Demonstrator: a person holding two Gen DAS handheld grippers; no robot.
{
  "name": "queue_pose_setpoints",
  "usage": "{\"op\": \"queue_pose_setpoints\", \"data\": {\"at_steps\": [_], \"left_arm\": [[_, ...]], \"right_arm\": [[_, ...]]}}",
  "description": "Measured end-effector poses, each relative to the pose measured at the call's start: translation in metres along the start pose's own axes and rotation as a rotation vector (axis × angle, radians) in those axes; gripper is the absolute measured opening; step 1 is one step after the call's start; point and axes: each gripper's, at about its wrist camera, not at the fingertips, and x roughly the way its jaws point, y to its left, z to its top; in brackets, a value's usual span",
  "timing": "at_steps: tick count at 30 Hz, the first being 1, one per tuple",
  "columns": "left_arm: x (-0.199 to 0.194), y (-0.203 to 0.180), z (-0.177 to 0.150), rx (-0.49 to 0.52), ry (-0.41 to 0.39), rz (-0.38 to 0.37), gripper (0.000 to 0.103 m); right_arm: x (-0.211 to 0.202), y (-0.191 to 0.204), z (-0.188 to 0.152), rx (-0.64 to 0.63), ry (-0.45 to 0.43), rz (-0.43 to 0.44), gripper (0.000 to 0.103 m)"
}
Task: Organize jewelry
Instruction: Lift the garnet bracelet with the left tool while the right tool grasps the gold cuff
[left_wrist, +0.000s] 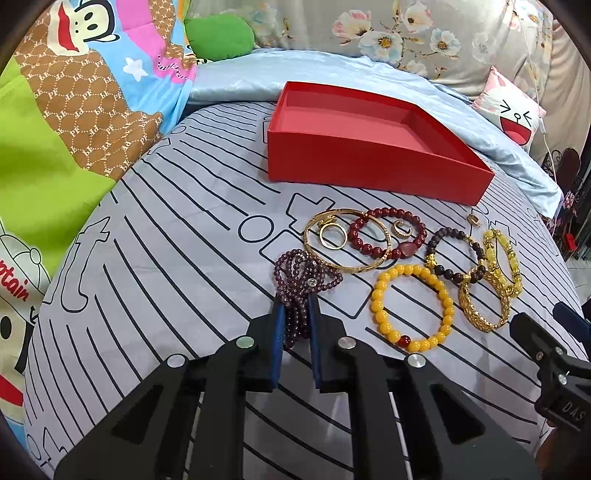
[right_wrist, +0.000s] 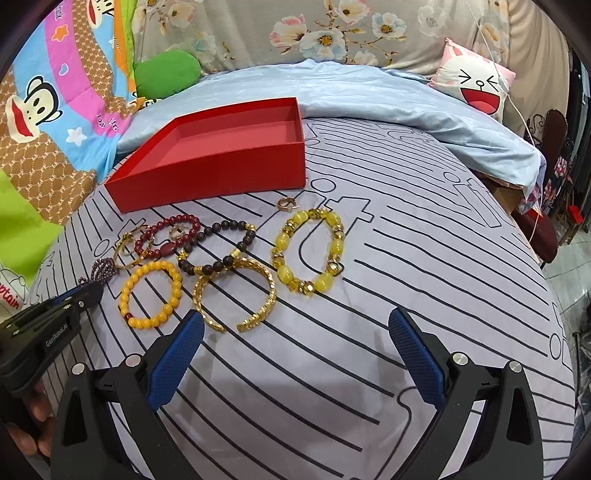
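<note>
nothing is sitting in the red box yet; all jewelry is lying on the bed. your left tongs are pinching the purple bead bracelet; your right tongs are gaping empty.

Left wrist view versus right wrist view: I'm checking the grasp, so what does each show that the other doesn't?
Only the left wrist view shows the left hand-held gripper shut on the purple beaded strand, pads pinching the beads.

Only the right wrist view shows the right hand-held gripper open over bare striped sheet, and the open ends of the gold cuff bangle.

Both show the empty red cardboard box, the orange-yellow bead bracelet and the pale yellow chunky bead bracelet.
</note>
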Motion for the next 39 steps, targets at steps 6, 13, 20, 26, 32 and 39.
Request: {"op": "queue_pose_setpoints", "data": {"at_steps": [6, 13, 20, 26, 32, 39], "left_arm": [[0.001, 0.002, 0.001, -0.006, -0.001, -0.008, 0.012], [0.001, 0.002, 0.000, -0.008, -0.001, -0.010, 0.012], [0.002, 0.004, 0.000, -0.017, -0.002, -0.021, 0.012], [0.002, 0.007, 0.000, -0.028, -0.003, -0.036, 0.012], [-0.005, 0.006, -0.005, -0.024, -0.004, -0.042, 0.011], [-0.026, 0.007, -0.008, -0.031, -0.010, -0.059, 0.010]], "right_arm": [[0.008, 0.016, -0.001, -0.033, 0.045, 0.072, 0.079], [0.020, 0.030, 0.000, -0.077, 0.065, 0.087, 0.067], [0.030, 0.039, 0.009, -0.103, 0.051, 0.072, 0.059], [0.030, 0.038, 0.010, -0.098, 0.048, 0.087, 0.056], [0.017, 0.030, 0.003, -0.082, 0.046, 0.097, 0.056], [-0.005, 0.021, -0.003, -0.064, 0.022, 0.108, 0.056]]}}
